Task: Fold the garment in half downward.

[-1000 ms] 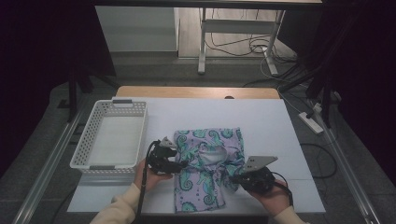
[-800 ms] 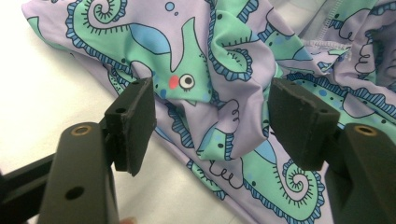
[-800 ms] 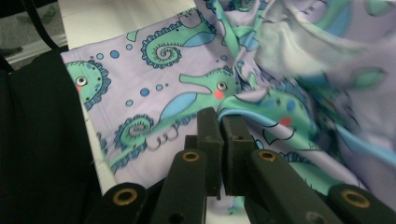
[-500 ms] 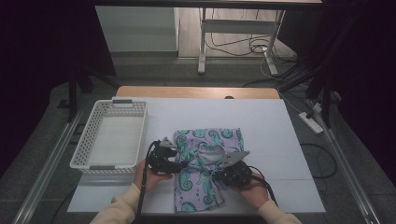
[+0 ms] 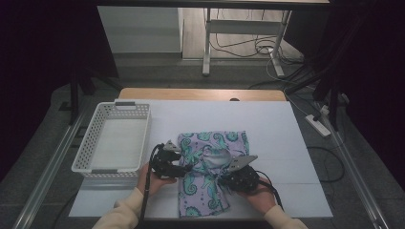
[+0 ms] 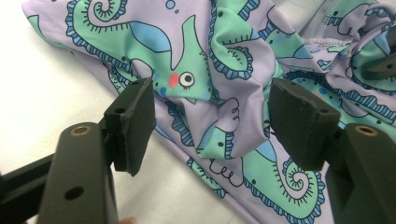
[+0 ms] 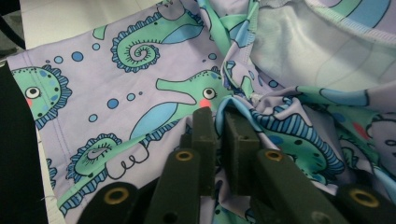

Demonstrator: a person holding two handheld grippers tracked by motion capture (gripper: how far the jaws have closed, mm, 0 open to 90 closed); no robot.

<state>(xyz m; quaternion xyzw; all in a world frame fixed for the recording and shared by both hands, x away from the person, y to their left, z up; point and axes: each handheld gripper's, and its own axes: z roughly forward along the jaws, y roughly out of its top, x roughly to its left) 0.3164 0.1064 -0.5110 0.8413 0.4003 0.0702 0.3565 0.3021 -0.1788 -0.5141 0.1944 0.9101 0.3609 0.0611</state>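
Right gripper [image 7: 215,122] pinches a fold of the seahorse cloth [image 5: 210,167], its fingers just easing; left gripper [image 6: 210,107] fingers spread over a bunched fold.

Seahorse-print cloth [image 5: 210,171]: near edge partly covered by right gripper [image 5: 228,171]; runs past frame edges in both gripper views. Right hand [image 5: 260,195] cut by bottom edge.

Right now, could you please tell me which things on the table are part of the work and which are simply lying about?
In use:
- seahorse-print cloth
- left hand-held gripper, jaws open astride a fold
- right hand-held gripper, its jaws just easing, cloth between them

Lying about:
- white basket
- power strip on the floor
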